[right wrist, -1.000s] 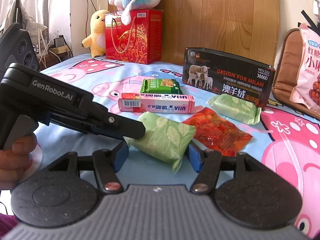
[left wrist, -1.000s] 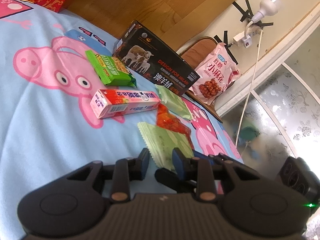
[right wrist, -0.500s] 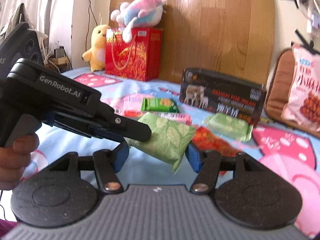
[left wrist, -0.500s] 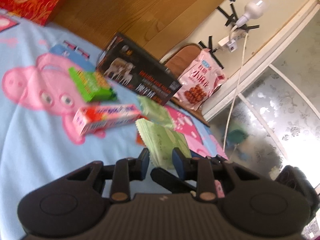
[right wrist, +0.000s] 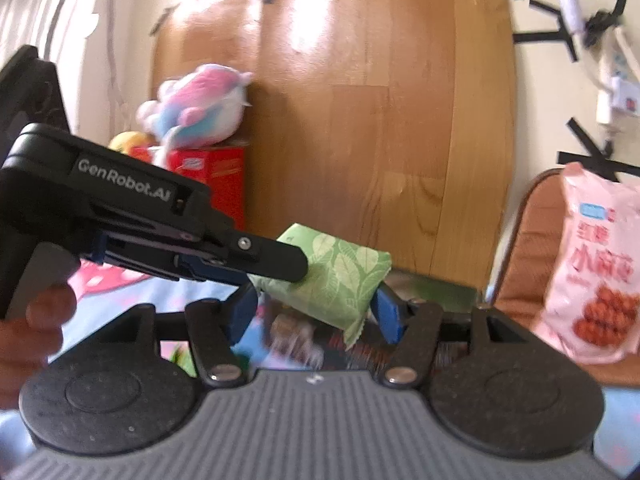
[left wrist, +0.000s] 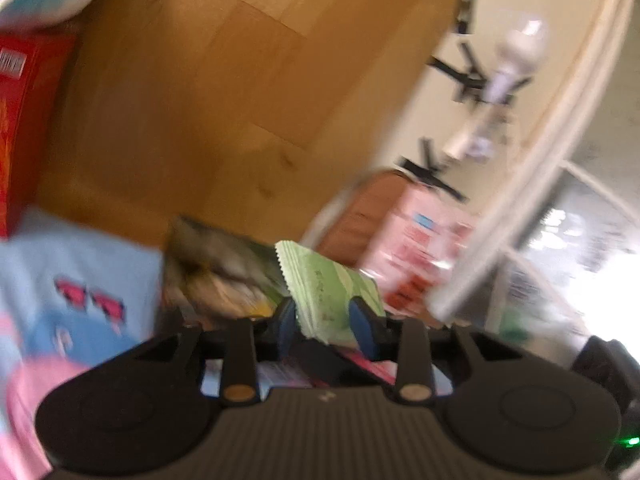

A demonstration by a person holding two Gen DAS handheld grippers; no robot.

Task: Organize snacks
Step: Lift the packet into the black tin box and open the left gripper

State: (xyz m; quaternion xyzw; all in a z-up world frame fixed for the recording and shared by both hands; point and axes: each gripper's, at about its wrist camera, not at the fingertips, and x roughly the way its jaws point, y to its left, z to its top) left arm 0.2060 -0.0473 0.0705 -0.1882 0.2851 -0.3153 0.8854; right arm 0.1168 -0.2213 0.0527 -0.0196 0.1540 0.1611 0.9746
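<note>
A green leaf-print snack packet (right wrist: 344, 280) hangs in the air between both grippers, above the blue cartoon bedsheet (left wrist: 76, 264). My right gripper (right wrist: 316, 308) has its blue pads on the packet's two sides; its jaws are easing open. My left gripper (left wrist: 324, 318) grips the packet (left wrist: 328, 292) near its serrated end, and its jaws are opening with the packet still filling the gap. In the right wrist view the left gripper (right wrist: 296, 268) reaches in from the left, with a hand (right wrist: 36, 328) on its handle.
Below and behind the packet lies a black box (left wrist: 216, 264), blurred. A pink snack bag (right wrist: 596, 264) leans on a brown cushion at the right. A red gift box (right wrist: 216, 176) with a plush toy (right wrist: 200, 104) stands at the wooden headboard (right wrist: 380, 120).
Both grippers have risen with the green packet, so the snacks on the sheet have dropped out of view. The left jaws stand wider than before.
</note>
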